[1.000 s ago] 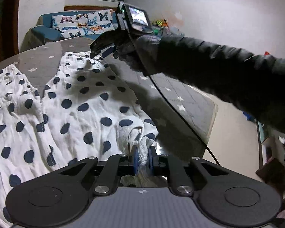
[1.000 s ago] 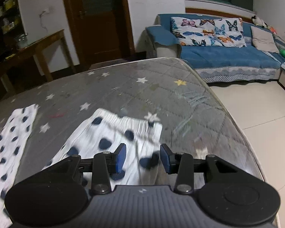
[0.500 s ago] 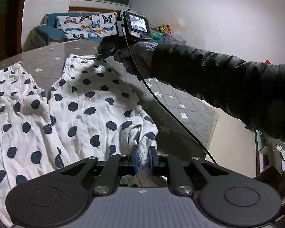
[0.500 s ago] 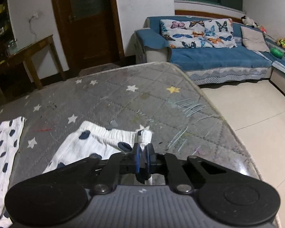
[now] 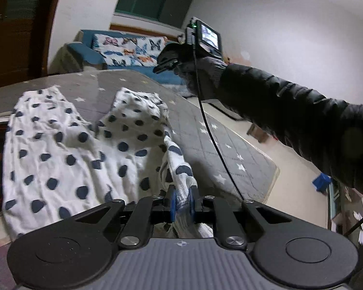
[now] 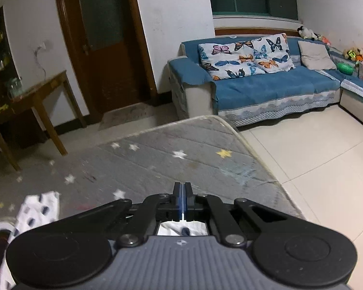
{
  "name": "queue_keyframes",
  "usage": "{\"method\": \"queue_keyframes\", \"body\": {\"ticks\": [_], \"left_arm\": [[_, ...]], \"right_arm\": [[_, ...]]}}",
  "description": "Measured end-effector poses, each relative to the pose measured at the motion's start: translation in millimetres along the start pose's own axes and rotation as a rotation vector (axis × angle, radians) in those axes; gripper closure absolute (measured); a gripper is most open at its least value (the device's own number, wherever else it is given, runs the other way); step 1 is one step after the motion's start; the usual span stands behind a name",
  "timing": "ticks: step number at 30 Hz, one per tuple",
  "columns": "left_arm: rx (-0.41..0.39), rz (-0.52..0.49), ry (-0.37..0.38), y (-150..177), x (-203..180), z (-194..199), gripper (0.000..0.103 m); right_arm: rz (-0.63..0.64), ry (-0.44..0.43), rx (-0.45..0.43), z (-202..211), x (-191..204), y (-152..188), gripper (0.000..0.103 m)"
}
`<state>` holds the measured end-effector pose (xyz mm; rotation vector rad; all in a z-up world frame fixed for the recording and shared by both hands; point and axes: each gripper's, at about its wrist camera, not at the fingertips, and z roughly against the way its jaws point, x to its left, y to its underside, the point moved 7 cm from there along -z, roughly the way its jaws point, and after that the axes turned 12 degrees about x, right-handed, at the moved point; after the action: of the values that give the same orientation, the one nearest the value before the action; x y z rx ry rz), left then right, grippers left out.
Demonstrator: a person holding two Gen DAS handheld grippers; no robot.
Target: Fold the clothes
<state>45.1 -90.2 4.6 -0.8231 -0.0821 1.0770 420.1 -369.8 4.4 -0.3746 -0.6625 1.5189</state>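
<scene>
White trousers with dark blue dots (image 5: 89, 149) lie on a grey star-patterned mattress (image 5: 225, 149). My left gripper (image 5: 181, 201) is shut on a bunched part of the trousers at their near right edge and holds it raised. My right gripper (image 6: 182, 199) is shut on a thin edge of the same fabric, with white cloth (image 6: 181, 228) showing just behind the fingers. In the left wrist view the right gripper (image 5: 168, 64) is lifted above the far end of the mattress. The other trouser leg (image 6: 40, 209) shows at the lower left of the right wrist view.
A blue sofa (image 6: 266, 89) with butterfly cushions stands beyond the mattress's far end. A wooden side table (image 6: 31, 101) and a brown door (image 6: 101, 41) are at the left. Tiled floor (image 6: 314, 164) lies right of the mattress edge.
My right gripper shut on the trouser leg's far end and lifted it up off the mattress. My left gripper stayed shut on the fabric and also rose; the right leg is now bunched.
</scene>
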Motion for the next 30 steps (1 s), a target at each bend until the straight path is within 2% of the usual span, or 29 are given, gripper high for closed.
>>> {"method": "queue_keyframes", "body": {"ticks": [3, 5, 8, 11, 16, 20, 22, 26, 30], "left_arm": [[-0.013, 0.012, -0.003, 1, 6, 5, 0.091], [-0.016, 0.005, -0.003, 2, 6, 6, 0.091], [-0.012, 0.012, -0.004, 3, 9, 6, 0.091], [-0.008, 0.025, -0.009, 4, 13, 6, 0.091], [-0.003, 0.032, -0.018, 4, 13, 5, 0.091], [0.005, 0.030, -0.023, 4, 10, 3, 0.091], [0.007, 0.029, -0.028, 4, 9, 3, 0.091], [0.007, 0.027, -0.032, 4, 8, 3, 0.091], [0.013, 0.033, -0.035, 4, 9, 0, 0.091]], "right_arm": [[0.007, 0.019, 0.007, 0, 8, 1, 0.101], [0.017, 0.039, 0.027, -6, 8, 6, 0.096], [0.001, 0.053, 0.060, -18, -4, 20, 0.087], [-0.018, 0.061, 0.086, -29, -17, 32, 0.085], [-0.051, 0.024, 0.129, -49, -30, 47, 0.081], [-0.048, 0.010, 0.130, -57, -28, 56, 0.081], [-0.049, 0.037, 0.108, -57, -28, 56, 0.081], [-0.073, 0.035, 0.082, -52, -34, 51, 0.081], [-0.103, 0.031, 0.088, -53, -44, 49, 0.072]]}}
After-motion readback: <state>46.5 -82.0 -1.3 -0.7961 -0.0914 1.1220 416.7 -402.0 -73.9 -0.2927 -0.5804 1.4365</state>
